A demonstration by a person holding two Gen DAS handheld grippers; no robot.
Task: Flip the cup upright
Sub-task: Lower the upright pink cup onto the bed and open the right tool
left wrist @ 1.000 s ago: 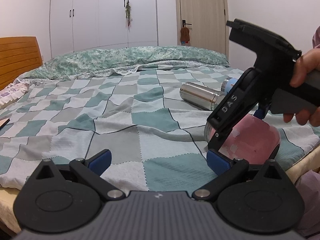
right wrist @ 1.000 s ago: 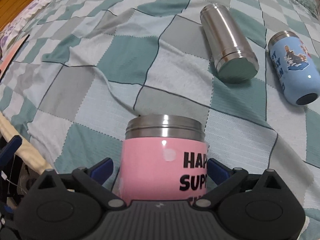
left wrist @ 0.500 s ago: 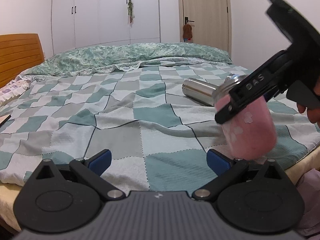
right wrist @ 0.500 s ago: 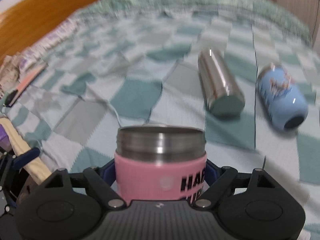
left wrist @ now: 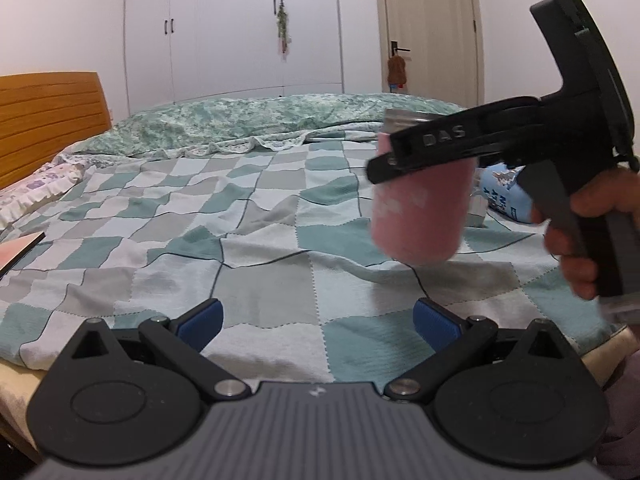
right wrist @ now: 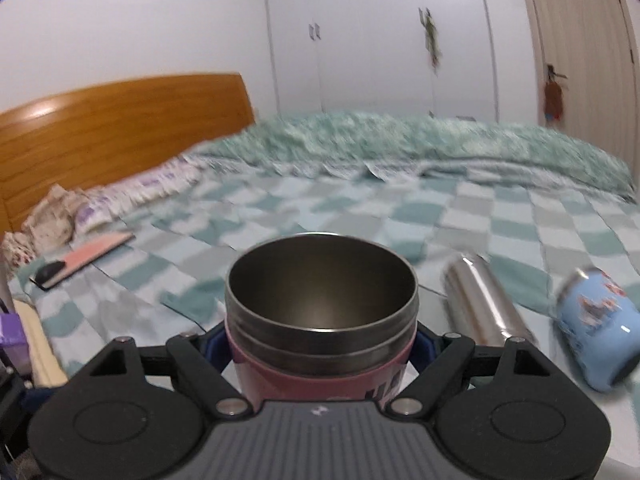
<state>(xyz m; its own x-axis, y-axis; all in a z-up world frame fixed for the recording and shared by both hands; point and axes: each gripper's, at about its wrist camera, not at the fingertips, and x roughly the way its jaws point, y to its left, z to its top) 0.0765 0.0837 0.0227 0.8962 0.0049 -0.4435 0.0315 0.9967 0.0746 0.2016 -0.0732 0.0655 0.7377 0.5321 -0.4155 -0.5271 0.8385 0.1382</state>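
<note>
A bed point(left wrist: 256, 240) spread with a checked quilt of teal, grey and pale squares fills the room, a wooden headboard point(right wrist: 120, 120) at one end, a rumpled green floral duvet point(left wrist: 240, 128) along the far side, and white wardrobe doors point(left wrist: 232, 28) and a pale door point(left wrist: 428, 28) behind. On the quilt lie a brushed-steel cylindrical flask point(right wrist: 486, 300) and, just beside it, a light blue printed cup point(right wrist: 596, 328), both on their sides. The pink cup point(right wrist: 320, 320), a pink sleeve with black lettering under a bare steel threaded rim, is held in the air above the quilt, mouth up and roughly upright. The right gripper point(right wrist: 320, 344) is clamped on its pink sides, held about level by a hand point(left wrist: 592, 232) wrapped around the black grip. The left gripper point(left wrist: 316, 316) hangs low near the bed's edge, its blue pads spread wide apart with nothing between them.
</note>
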